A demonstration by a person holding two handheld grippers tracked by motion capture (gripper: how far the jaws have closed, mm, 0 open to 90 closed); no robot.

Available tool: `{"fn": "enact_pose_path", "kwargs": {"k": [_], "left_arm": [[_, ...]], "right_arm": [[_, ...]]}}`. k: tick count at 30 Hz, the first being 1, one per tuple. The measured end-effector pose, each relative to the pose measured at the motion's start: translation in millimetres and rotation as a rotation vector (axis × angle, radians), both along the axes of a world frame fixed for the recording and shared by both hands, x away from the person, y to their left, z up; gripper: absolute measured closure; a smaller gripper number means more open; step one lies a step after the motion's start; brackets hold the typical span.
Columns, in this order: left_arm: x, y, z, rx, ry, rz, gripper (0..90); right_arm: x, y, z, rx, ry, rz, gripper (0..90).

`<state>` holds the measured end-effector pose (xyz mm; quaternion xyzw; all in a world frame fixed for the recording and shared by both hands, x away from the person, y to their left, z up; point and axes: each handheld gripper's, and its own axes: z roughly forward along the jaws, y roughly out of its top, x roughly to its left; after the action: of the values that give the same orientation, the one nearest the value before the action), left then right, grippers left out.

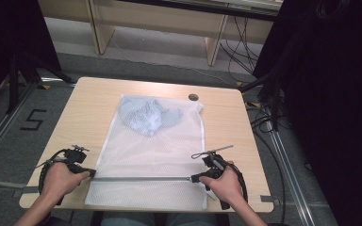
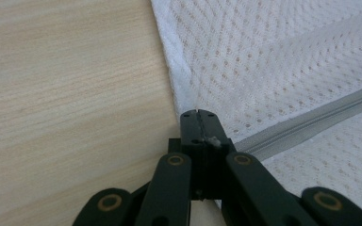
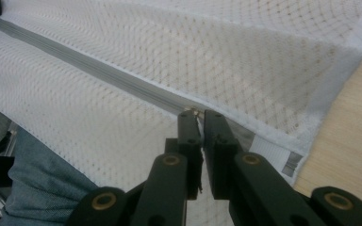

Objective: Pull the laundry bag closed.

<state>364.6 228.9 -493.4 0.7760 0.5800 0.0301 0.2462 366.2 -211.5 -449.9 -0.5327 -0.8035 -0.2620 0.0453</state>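
White mesh laundry bag (image 1: 153, 155) laid flat on wooden table (image 1: 89, 108), near edge overhanging table's front. Bluish garment (image 1: 147, 117) seen inside bag's far end from high view. Grey zipper (image 1: 141, 179) run across bag's near part. Left gripper (image 2: 198, 115) clamped on bag's edge at zipper's left end. Right gripper (image 3: 200, 115) pinched on zipper pull at zipper's right end, revealed by right gripper view; white label (image 3: 275, 157) beside it.

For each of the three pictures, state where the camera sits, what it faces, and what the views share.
High view: above the table, looking down at the mesh bag; forearms, left gripper and right gripper show.
Left gripper view: on the left gripper, facing the bag's edge.
Right gripper view: on the right gripper, at the zip pull.
Shared: the zip.
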Motion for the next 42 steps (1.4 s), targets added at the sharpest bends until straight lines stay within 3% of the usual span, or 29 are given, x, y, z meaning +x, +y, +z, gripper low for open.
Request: {"fn": "enact_pose_path", "kwargs": {"k": [38, 40, 41, 42], "left_arm": [[-0.1, -0.2, 0.1, 0.001, 0.0, -0.004, 89.9], [-0.1, -0.3, 0.1, 0.001, -0.001, -0.003, 89.9], [-0.2, -0.5, 0.1, 0.002, -0.001, -0.003, 89.9], [-0.2, -0.5, 0.1, 0.002, -0.001, -0.003, 89.9]], "right_arm": [[1.6, -20.8, -3.2, 0.004, 0.021, -0.031, 86.9], [1.3, -21.9, -2.9, 0.013, 0.029, -0.036, 86.9], [0.6, -21.9, -1.6, 0.011, 0.055, -0.052, 86.9], [1.3, -24.1, -4.0, 0.008, 0.021, -0.042, 86.8]]}}
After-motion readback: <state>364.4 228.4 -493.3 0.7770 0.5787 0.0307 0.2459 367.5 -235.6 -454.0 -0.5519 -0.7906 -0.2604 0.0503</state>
